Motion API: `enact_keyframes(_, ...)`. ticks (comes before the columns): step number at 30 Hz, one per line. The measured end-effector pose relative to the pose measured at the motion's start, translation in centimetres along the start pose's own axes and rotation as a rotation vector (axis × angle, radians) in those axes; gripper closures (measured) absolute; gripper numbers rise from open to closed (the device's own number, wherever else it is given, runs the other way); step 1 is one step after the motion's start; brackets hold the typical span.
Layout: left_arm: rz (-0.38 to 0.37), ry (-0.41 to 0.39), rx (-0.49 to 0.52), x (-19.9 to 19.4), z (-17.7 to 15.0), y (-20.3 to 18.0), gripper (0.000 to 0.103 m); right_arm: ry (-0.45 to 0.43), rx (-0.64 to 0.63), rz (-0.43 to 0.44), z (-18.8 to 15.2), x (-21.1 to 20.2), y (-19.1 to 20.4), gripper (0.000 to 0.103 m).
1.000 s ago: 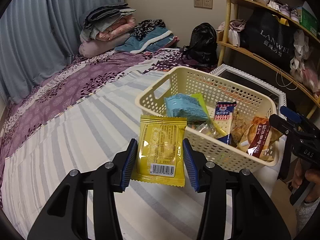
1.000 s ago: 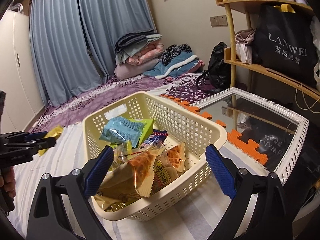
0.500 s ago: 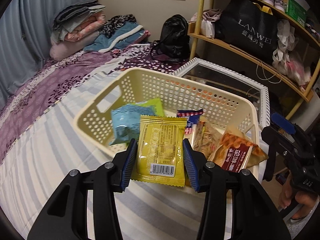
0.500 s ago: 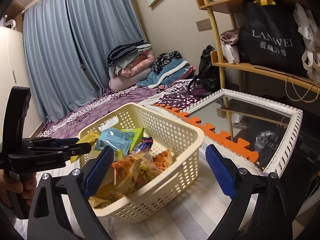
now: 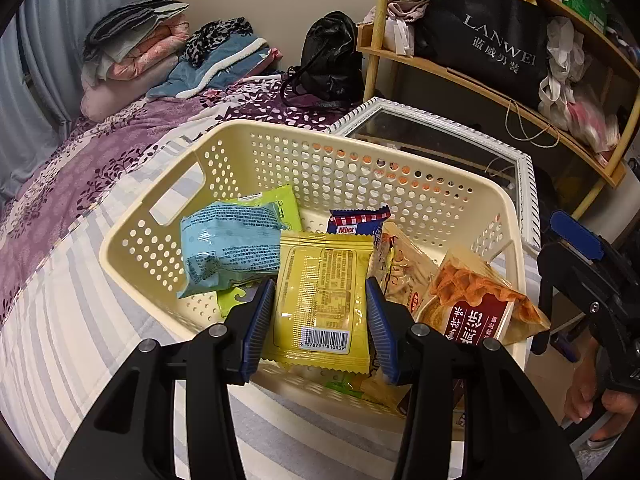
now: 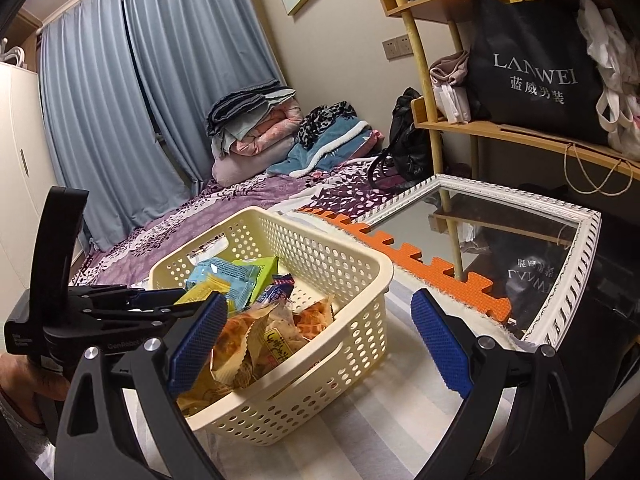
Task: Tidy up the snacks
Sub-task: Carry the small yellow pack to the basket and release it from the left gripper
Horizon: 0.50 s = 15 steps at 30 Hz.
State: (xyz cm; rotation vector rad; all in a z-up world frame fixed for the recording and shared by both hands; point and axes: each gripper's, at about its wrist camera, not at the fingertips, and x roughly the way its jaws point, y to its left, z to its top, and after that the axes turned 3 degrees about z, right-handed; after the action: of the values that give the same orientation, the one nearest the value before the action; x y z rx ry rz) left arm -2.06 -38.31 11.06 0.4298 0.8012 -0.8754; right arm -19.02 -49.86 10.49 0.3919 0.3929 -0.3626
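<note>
Clamping yellow packet (image 5: 320, 296), left gripper (image 5: 320, 320) hangs above basket (image 5: 360, 168) near rim; right gripper (image 6: 316, 344) spread wide, holding nothing, beside basket.

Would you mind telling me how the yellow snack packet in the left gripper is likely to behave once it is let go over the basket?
The yellow snack packet looks thin and flat, so probably light and a bit floppy. Its glossy film may slip easily from the left gripper. Dropped, it should land flat on the packets already in the basket, not roll.
</note>
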Motion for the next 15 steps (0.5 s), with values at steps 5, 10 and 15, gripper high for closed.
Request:
enact_keyframes(5,0.0,0.004,0.0,0.23,-0.01,-0.01,0.055,0.0,0.001,-0.002,0.01,-0.02,0.05,0.011)
enact_keyframes(10,0.038,-0.014,-0.01,-0.06,-0.04,0.4,0.025,0.0,-0.001,-0.001,0.02,-0.03,0.07,0.011)
enact_keyframes(15,0.047,-0.017,-0.009,-0.36,-0.18,0.61,0.023,-0.001,-0.006,0.0,0.17,-0.09,0.25,0.011)
